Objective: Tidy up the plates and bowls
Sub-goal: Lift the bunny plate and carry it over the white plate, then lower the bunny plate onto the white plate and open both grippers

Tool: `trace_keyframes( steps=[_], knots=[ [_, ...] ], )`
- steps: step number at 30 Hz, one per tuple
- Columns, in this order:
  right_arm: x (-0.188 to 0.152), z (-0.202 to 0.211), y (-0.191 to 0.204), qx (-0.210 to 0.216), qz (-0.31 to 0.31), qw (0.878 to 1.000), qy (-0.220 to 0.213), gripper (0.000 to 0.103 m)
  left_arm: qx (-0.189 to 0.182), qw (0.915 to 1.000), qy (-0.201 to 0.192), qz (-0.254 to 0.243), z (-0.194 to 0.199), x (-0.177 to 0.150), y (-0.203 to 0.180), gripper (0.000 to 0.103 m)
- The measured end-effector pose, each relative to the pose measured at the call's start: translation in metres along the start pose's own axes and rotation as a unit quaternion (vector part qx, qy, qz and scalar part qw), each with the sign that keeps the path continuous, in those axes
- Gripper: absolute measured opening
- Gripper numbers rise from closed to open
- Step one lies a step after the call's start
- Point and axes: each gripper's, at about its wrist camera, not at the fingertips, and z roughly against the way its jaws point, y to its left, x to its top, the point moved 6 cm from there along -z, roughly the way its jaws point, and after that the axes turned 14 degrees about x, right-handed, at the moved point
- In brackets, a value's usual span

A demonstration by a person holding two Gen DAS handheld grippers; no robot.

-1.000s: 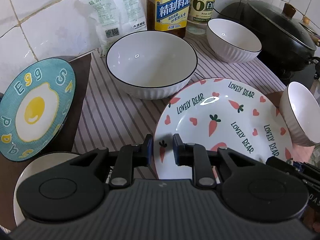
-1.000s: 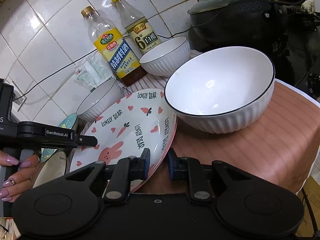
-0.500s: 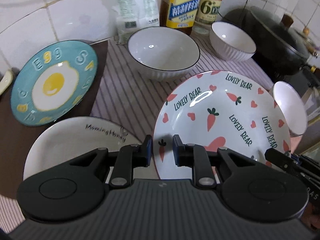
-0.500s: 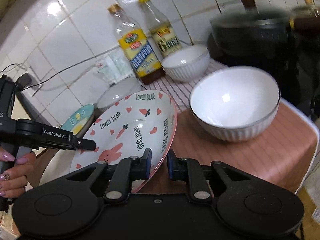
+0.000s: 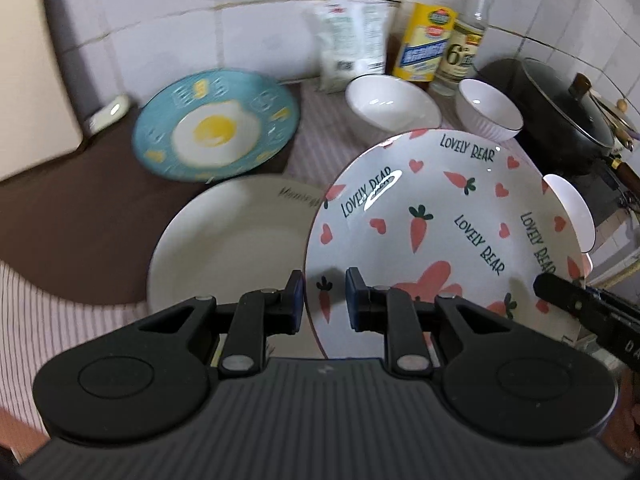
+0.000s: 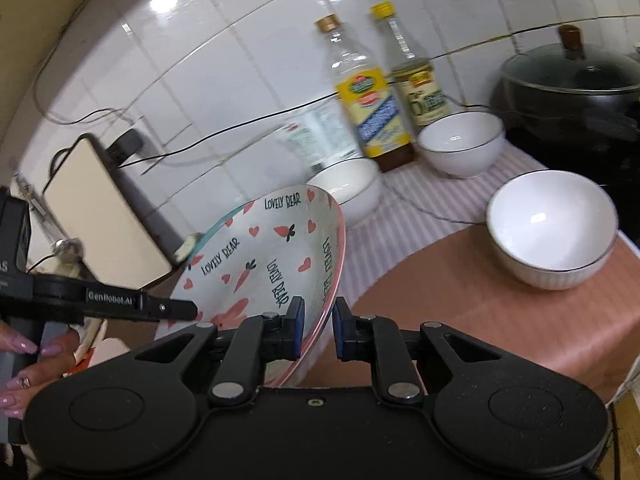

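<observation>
The rim of the carrot-print plate is clamped on its near-left edge by the narrow jaws of the left gripper, and on the opposite edge by the jaws of the right gripper, which are closed on it just as tightly. Compared with a second ago, the plate has been lifted off the striped cloth and is now carried tilted in the air between both grippers; in the right wrist view its far edge stands high against the tiled wall. This is judged to be the carry phase of a stacking move, the plate already being clear of the counter.

Just beside and partly under the lifted plate lies a cream plate, and beyond that a blue egg plate; either is judged a likely stacking place. Three white bowls remain unsorted: a large bowl and a small bowl near the wall, and a third bowl on the pink mat.

Two bottles, a bag and a lidded black pot stand at the back. A tilted plate swung too far could strike the large bowl behind it.
</observation>
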Motion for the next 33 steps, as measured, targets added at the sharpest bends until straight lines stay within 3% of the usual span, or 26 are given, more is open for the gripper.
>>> trace_keyframes(
  steps=[12, 33],
  knots=[
    [-0.021, -0.039, 0.019, 0.023, 0.001, 0.998, 0.056, 0.017, 0.014, 0.9984, 0.037, 0.041, -0.011, -0.037, 0.046, 0.019],
    [-0.021, -0.105, 0.025, 0.018, 0.028, 0.992, 0.123, 0.017, 0.044, 0.9936, 0.075, 0.071, -0.038, -0.037, 0.08, 0.019]
  ],
)
